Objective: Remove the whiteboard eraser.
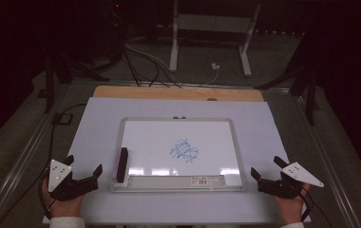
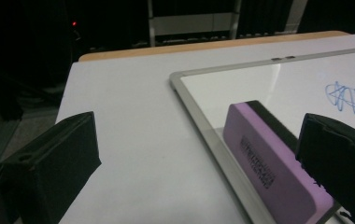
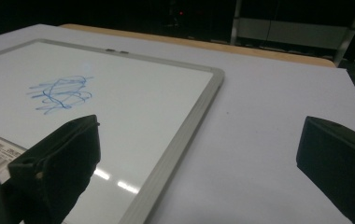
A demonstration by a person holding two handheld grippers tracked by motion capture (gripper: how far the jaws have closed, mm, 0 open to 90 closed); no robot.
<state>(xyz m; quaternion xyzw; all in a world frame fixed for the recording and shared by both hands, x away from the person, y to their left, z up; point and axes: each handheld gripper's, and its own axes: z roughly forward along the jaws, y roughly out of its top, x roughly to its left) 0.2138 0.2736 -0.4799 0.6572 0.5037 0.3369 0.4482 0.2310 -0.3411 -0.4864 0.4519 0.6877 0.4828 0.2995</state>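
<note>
A whiteboard [image 1: 136, 128] in a silver frame lies in the middle of the table, with a blue scribble [image 1: 184, 151] right of its centre. A purple eraser [image 1: 121, 164] with a black underside lies on the board's left edge. My left gripper [image 1: 83, 167] rests at the table's near left corner, open, nothing between its jaws. In the left gripper view the eraser [image 2: 269, 163] sits just ahead of the right jaw. My right gripper [image 1: 267, 166] stands open at the near right, beside the board's right edge [image 3: 180, 140]; the scribble [image 3: 61, 93] lies further left.
The board lies on a white sheet [image 1: 98, 118] over a wooden tabletop [image 1: 178, 92]. A barcode label [image 1: 207, 180] sits on the board's near edge. Cables [image 1: 140, 66] and white stand legs [image 1: 174, 42] are on the floor beyond the table. Dark tripod legs [image 1: 50, 80] flank both sides.
</note>
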